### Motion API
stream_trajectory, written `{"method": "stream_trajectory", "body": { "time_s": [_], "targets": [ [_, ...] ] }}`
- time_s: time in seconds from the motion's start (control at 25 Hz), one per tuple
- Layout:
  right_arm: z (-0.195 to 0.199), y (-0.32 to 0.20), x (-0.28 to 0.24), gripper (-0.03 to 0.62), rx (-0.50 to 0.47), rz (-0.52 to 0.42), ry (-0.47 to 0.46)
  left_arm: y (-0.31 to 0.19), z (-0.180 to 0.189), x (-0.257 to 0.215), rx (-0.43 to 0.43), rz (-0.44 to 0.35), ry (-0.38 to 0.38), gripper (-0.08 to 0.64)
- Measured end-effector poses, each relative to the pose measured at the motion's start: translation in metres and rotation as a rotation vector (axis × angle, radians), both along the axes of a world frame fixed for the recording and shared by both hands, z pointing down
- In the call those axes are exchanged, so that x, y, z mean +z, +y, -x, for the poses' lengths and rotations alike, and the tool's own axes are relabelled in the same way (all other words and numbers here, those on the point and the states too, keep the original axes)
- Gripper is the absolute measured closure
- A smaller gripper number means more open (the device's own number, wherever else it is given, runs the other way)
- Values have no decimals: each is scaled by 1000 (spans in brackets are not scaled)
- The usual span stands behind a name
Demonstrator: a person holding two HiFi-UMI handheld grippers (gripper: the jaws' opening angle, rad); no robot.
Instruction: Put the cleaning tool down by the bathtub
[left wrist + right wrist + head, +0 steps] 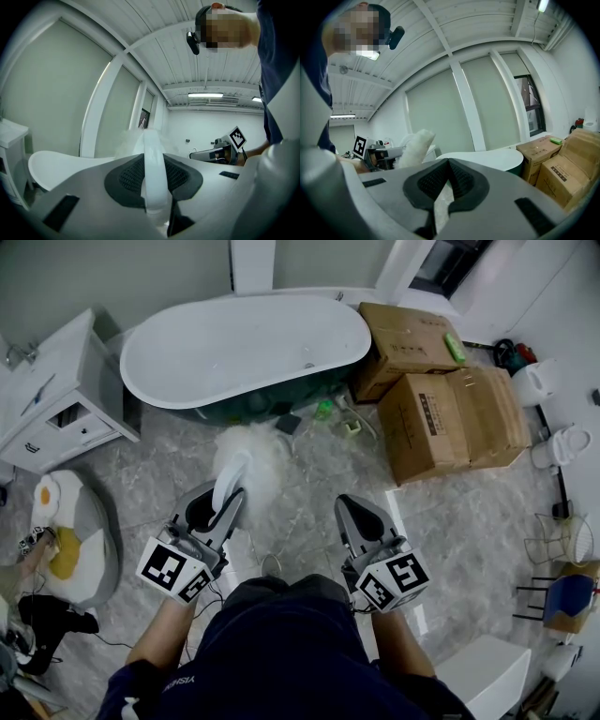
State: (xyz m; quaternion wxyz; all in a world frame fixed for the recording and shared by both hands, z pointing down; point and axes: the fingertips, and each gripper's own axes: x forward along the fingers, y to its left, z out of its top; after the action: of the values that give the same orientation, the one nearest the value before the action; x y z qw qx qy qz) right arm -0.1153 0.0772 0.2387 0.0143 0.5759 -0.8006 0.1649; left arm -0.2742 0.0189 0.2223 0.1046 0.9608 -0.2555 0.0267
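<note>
Gripping the cleaning tool by its white handle with the left gripper: jaws about half closed, 2 pads pressed on the handle from either side, fluffy head forward and pointing toward the bathtub. Carried up in the air like that, probably, to hold the soft head clear of the body and lead with it on the way down. Right gripper alongside, jaws brought together on nothing, apparently idle and well apart from the tool. Not yet done, judging from this: lowering the tool to the floor beside the tub. Open marble between the person and the tub's near side, seemingly roomy enough for the set-down. Worth minding: a small green bottle and other bits right at the tub's foot, cardboard boxes closing off the right, a white cabinet close to the tub's left end.
</note>
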Motion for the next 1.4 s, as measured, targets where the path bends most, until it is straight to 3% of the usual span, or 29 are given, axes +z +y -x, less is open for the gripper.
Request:
{"method": "stream_trajectory", "body": {
  "time_s": [0.72, 1.4],
  "targets": [
    [-56, -70, 17, 588, -6, 22, -19, -62, -51, 11, -12, 11, -27, 456],
    [-177, -160, 24, 588, -87, 29, -53, -138, -174, 14, -65, 20, -85, 456]
  ]
}}
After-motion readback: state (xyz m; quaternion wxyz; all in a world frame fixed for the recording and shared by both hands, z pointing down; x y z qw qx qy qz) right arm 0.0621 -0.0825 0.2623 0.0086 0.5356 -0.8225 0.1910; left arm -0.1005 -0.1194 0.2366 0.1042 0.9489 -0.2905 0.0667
